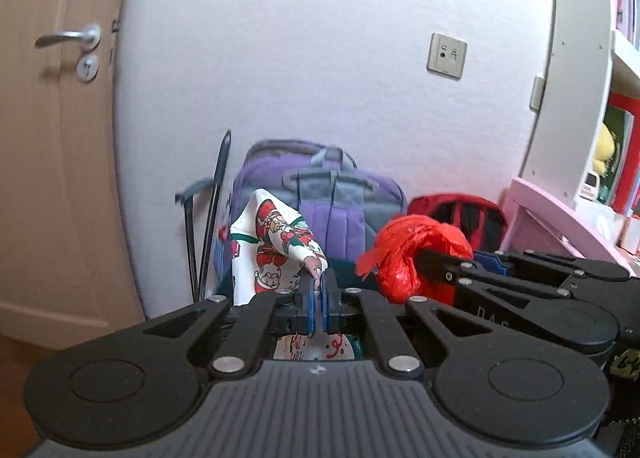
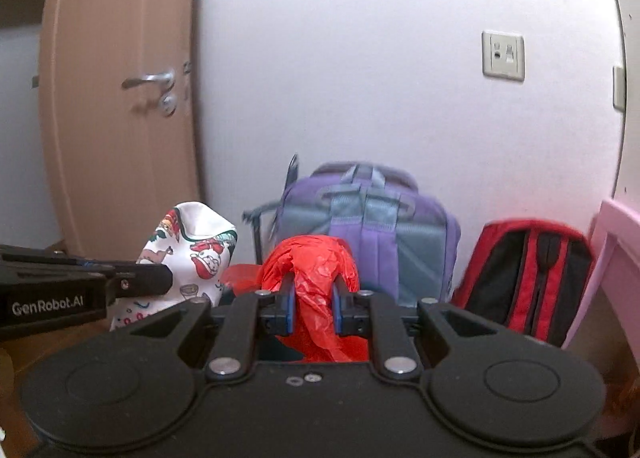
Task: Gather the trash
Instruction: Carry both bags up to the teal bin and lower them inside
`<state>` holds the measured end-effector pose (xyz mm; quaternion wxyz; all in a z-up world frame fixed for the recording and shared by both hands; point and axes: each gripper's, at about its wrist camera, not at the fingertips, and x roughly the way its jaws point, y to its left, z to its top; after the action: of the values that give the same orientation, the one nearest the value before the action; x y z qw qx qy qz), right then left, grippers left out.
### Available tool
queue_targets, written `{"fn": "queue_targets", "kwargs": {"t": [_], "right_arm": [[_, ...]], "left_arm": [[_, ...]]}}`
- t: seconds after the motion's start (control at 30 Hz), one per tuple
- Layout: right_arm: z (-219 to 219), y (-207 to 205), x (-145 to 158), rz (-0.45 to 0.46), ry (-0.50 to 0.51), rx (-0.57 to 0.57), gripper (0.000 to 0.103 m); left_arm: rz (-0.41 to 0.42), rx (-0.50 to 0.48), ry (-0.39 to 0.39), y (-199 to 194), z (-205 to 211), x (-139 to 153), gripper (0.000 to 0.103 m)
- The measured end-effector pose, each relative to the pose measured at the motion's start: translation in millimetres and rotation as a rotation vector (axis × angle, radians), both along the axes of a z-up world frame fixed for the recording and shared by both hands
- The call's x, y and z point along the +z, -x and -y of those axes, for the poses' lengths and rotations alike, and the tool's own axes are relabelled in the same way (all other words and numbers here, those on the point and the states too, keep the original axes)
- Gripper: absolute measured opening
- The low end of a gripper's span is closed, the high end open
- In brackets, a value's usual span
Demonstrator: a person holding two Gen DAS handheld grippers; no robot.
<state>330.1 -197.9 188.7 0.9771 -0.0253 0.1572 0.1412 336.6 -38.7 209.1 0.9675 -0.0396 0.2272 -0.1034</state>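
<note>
With the left gripper (image 1: 319, 290) clamped on only a corner of the printed bag (image 1: 276, 254) at lower centre, and the right gripper (image 2: 314, 298) clamped on the bunched red plastic bag (image 2: 316, 262), either thin film may slip free.

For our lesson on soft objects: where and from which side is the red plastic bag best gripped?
Probably at its gathered neck, from the near side, as the right gripper does now: the red plastic bag bunches narrow between the pads, while its bulging top is too wide and slippery.
</note>
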Motion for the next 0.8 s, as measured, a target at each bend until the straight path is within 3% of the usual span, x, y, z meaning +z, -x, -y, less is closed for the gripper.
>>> {"fn": "queue_targets", "kwargs": {"t": [0.13, 0.23, 0.5, 0.8], "right_arm": [[-1.6, -37.7, 10.0, 0.004, -0.028, -0.021, 0.016], [-3.5, -68.0, 1.3, -0.009, -0.034, -0.036, 0.016], [-10.1, -135.8, -64.6, -0.157, 0.000, -0.032, 0.016], [-23.5, -154.1, -110.2, -0.303, 0.133, 0.022, 0.021]], "left_arm": [[-0.006, 0.011, -0.003, -37.2, -0.9, 0.2, 0.003], [-0.018, 0.016, -0.010, -59.9, -0.6, -8.2, 0.003], [-0.142, 0.022, -0.017, -129.1, -1.0, -72.3, 0.003], [-0.319, -0.029, -0.029, -156.1, -1.6, -129.8, 0.004]]}}
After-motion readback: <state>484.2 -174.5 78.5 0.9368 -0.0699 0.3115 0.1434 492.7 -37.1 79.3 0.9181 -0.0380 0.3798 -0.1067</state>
